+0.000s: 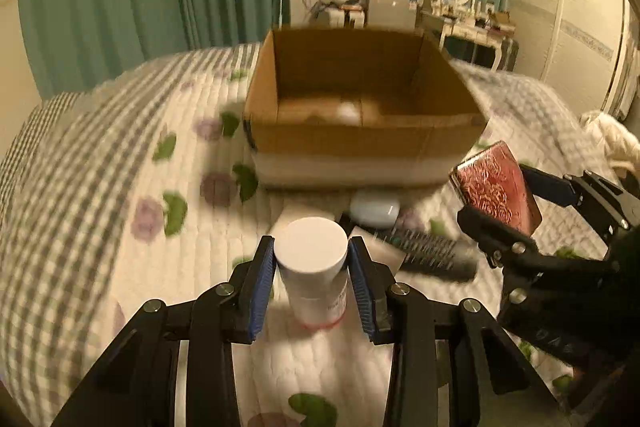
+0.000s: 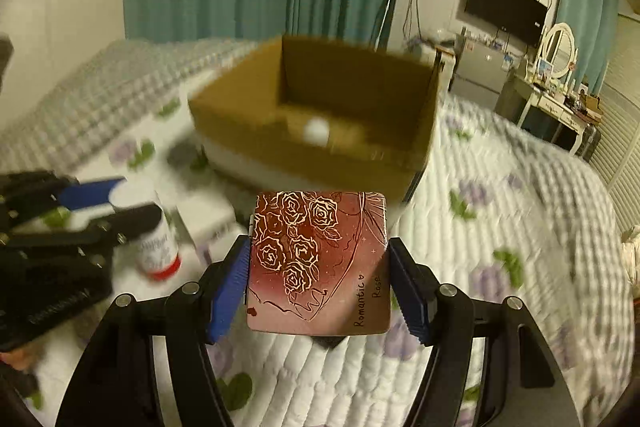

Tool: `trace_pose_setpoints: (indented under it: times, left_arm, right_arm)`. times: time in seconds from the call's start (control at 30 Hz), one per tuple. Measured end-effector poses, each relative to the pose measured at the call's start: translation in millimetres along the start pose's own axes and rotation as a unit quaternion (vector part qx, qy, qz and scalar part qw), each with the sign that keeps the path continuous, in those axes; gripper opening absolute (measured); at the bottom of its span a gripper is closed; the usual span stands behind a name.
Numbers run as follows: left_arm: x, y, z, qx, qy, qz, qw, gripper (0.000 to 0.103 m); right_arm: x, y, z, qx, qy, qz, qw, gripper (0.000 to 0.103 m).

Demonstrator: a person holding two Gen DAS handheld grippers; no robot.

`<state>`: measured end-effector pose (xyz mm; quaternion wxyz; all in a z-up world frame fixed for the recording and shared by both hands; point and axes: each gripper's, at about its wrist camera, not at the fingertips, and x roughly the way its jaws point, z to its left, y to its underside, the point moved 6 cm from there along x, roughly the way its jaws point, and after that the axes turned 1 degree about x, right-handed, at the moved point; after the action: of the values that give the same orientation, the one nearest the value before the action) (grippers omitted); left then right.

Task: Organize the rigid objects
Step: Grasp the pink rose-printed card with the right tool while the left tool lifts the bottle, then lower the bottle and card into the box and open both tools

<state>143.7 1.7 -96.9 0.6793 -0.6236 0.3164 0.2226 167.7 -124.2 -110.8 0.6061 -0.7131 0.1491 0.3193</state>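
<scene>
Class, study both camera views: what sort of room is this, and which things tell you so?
Most likely a bedroom: a bed with a quilted floral cover, a white dressing table with an oval mirror, and a wall-mounted television.

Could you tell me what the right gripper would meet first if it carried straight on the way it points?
Probably the near wall of the cardboard box; the red tin held by the right gripper would touch first, though depth is unclear.

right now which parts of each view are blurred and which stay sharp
Left wrist view: the brown cardboard box and quilt smear, the white capped bottle stays sharp. Right wrist view: the red rose-printed tin is crisp, the box and left gripper blur.
</scene>
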Motion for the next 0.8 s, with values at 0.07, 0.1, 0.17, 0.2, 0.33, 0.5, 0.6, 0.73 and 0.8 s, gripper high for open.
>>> trace_pose_setpoints:
  times: [0.07,0.1,0.17,0.2,0.33,0.5,0.6,0.73,0.8]
  left_arm:
    - [-9,-20,-4,0.008,0.007,-0.017,0.9998,0.037]
    - [-13,-31,-5,0.012,0.008,-0.025,0.9996,0.037]
    - [-19,-56,-9,0.02,0.005,-0.043,0.9989,0.037]
    - [-21,-66,-10,0.024,0.004,-0.05,0.9985,0.037]
    - [-21,-114,-14,0.031,0.003,-0.074,0.9968,0.037]
    - [10,-147,-18,0.038,-0.008,-0.069,0.9969,0.037]
    - [42,-154,-20,0.034,-0.004,-0.05,0.9981,0.037]
    - [73,-147,-29,0.045,-0.003,-0.032,0.9985,0.037]
    - [89,-139,-33,0.054,-0.005,-0.022,0.9983,0.037]
  right_arm:
    - [-11,-22,-6,0.003,-0.003,-0.017,1.0,0.067]
    - [-19,-38,-10,0.002,-0.004,-0.028,1.0,0.067]
    - [-28,-62,-17,-0.001,-0.003,-0.045,0.999,0.067]
    - [-33,-76,-19,-0.004,-0.003,-0.055,0.998,0.067]
    - [-41,-121,-33,-0.001,0.002,-0.088,0.996,0.067]
    - [-30,-160,-52,0.003,0.017,-0.106,0.994,0.067]
    - [-14,-168,-59,0.004,0.02,-0.101,0.995,0.067]
    - [11,-166,-65,0.009,0.018,-0.088,0.996,0.067]
    - [25,-158,-66,0.01,0.015,-0.079,0.997,0.067]
